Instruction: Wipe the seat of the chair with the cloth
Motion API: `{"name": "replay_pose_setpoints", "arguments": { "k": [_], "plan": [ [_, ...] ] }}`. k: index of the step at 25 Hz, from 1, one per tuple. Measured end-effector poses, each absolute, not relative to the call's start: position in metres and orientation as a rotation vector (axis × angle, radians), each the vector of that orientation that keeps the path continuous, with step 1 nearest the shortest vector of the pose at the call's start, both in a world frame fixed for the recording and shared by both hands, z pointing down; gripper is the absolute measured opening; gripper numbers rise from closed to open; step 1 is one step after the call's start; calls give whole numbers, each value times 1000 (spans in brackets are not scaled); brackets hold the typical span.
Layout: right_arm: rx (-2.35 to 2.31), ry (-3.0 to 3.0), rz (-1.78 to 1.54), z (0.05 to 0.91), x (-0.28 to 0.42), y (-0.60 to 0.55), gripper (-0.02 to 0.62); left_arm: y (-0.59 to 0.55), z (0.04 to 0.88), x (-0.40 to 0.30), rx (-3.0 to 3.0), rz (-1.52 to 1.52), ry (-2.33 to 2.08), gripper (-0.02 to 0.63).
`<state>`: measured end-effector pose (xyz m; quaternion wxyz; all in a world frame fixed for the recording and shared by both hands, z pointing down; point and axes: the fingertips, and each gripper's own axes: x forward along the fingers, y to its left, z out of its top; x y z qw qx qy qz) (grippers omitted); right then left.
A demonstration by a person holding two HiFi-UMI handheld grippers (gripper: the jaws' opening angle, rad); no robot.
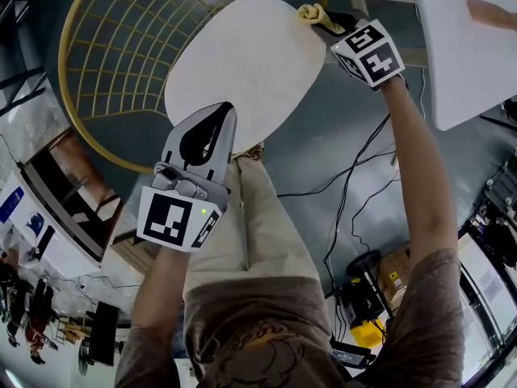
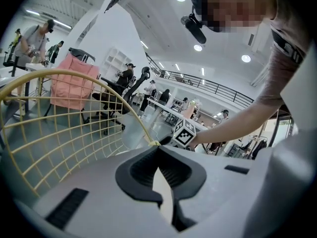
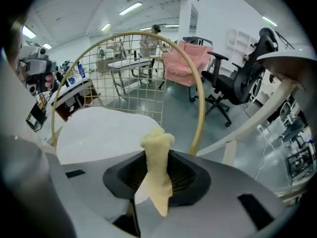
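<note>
The chair has a white rounded seat (image 1: 242, 63) and a yellow wire-grid back (image 1: 121, 71). My right gripper (image 1: 323, 18) hangs at the seat's far right edge, shut on a pale yellow cloth (image 1: 310, 11). In the right gripper view the cloth (image 3: 157, 170) sticks up bunched between the jaws, with the seat (image 3: 99, 133) just beyond and to the left. My left gripper (image 1: 222, 110) hovers over the seat's near edge, shut with nothing in it. In the left gripper view its jaws meet at the tips (image 2: 158, 148), with the yellow back (image 2: 59, 133) to the left.
A white table (image 1: 468, 47) stands to the right of the chair. Black cables (image 1: 355, 176) trail over the grey floor beside my legs. Boxes and gear (image 1: 371, 297) sit at the lower right. Office chairs (image 3: 233, 90) and people stand farther off.
</note>
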<state>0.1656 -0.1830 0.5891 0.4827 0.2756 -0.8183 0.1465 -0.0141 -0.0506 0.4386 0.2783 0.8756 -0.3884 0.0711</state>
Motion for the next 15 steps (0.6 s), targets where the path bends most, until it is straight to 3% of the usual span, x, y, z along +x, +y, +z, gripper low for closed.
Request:
{"name": "replay_pose_setpoints", "arguments": {
  "k": [15],
  "plan": [
    [714,-1964,416,635,159,-182,133,-65,454,-20,2331,214,-1042,9]
  ]
}}
